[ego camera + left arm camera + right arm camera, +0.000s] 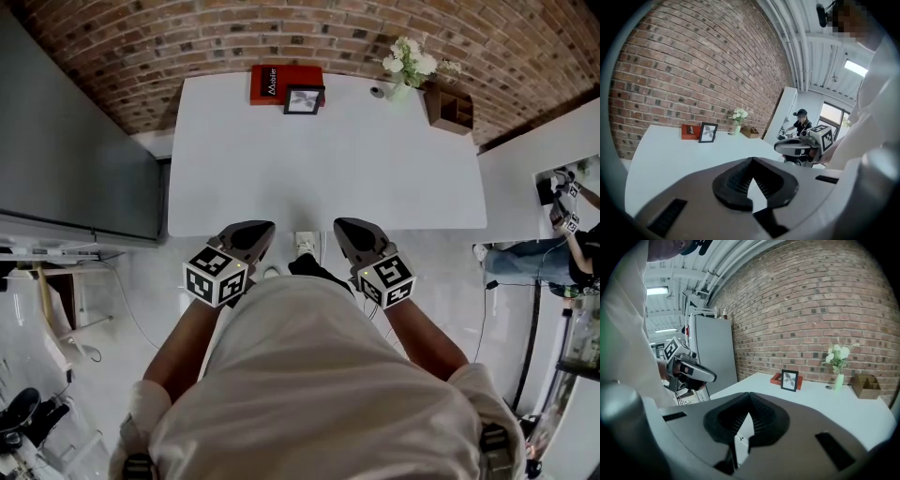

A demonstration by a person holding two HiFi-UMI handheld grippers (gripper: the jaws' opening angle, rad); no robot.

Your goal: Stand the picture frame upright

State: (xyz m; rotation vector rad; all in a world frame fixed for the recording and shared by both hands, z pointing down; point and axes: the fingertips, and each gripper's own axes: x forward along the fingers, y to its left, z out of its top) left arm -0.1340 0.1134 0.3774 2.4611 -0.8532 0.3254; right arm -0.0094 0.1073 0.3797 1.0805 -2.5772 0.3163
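A small black picture frame (304,98) stands upright at the far edge of the white table (328,169), in front of a red box (281,82). The frame (708,132) also shows in the left gripper view, and the frame (789,380) in the right gripper view, with a leaf print in it. My left gripper (255,230) and right gripper (347,226) are held side by side at the table's near edge, far from the frame. Both are shut with nothing between the jaws.
A small vase of white flowers (409,66) and a brown wooden organiser (448,109) stand at the far right of the table. A brick wall runs behind it. A grey cabinet (75,159) stands to the left. Another person (562,239) is at the right.
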